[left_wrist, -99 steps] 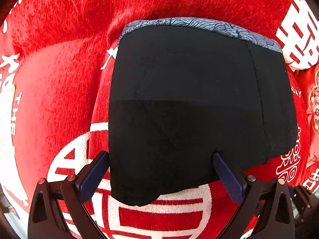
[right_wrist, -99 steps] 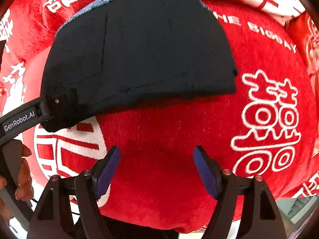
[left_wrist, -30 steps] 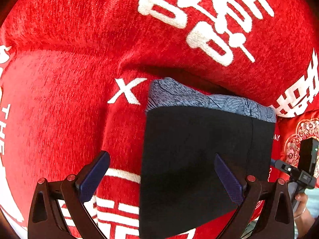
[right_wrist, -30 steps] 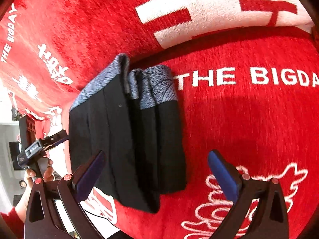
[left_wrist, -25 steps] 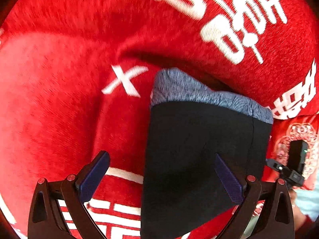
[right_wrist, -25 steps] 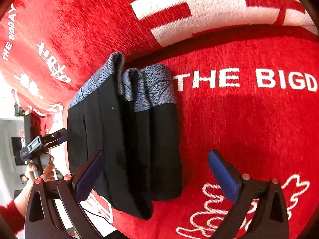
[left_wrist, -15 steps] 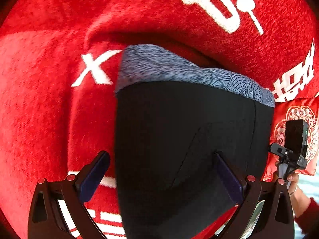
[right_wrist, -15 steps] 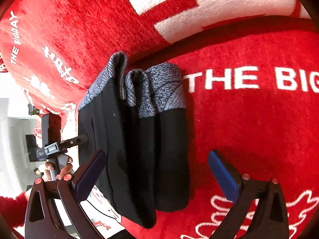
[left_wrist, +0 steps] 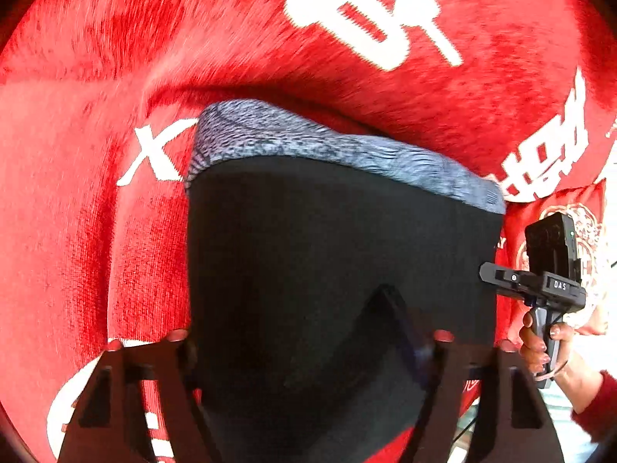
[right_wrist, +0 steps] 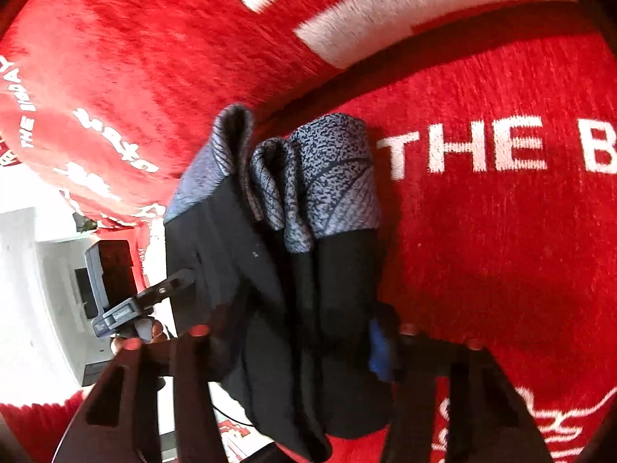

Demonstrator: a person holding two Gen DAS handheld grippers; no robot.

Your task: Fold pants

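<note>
The folded pants [left_wrist: 339, 270] fill the frame centre on the red blanket [left_wrist: 96, 231], both the left gripper [left_wrist: 308, 351] and right gripper [right_wrist: 297, 332] seem clamped on them, so probably next is a careful lift.

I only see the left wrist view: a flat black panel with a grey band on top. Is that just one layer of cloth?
Observer: No. The right wrist view shows the pants edge-on, in several folded layers.
Operator: And the grey band?
Observer: The waistband shows as side-by-side loops.
Operator: What is the other gripper doing?
Observer: The right gripper straddles the layered edge, and its blue pad is against the stack. White letters "THE B" mark the red blanket beside it.
</note>
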